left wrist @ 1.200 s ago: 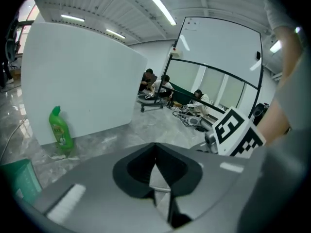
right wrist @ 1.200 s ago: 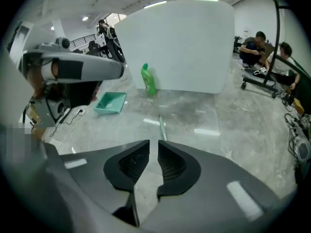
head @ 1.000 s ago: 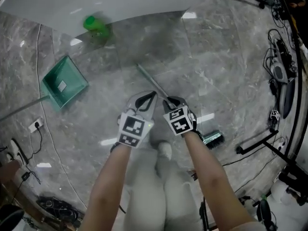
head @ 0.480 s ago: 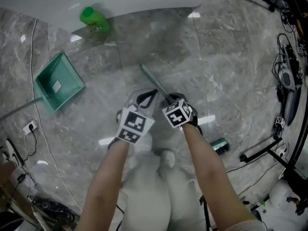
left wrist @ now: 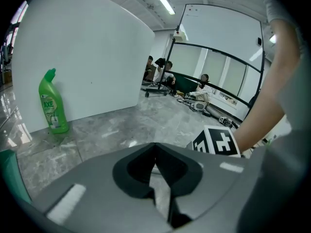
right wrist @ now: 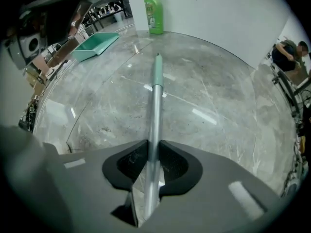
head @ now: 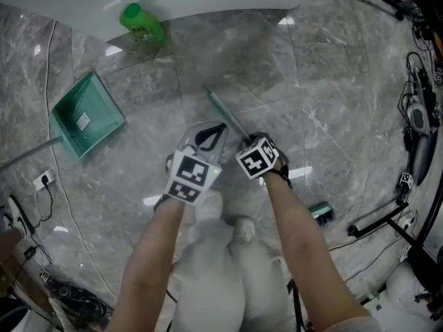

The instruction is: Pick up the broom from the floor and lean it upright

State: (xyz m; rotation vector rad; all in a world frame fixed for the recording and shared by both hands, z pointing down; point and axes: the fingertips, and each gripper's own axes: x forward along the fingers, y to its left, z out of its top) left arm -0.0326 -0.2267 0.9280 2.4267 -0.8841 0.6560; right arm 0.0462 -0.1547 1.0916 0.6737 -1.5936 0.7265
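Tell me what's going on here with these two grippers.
A person holds a gripper in each hand. The right gripper is shut on the silver broom handle with a green tip. The left gripper is shut and empty beside it. A green plastic dustpan and a green bottle sit off to the side.
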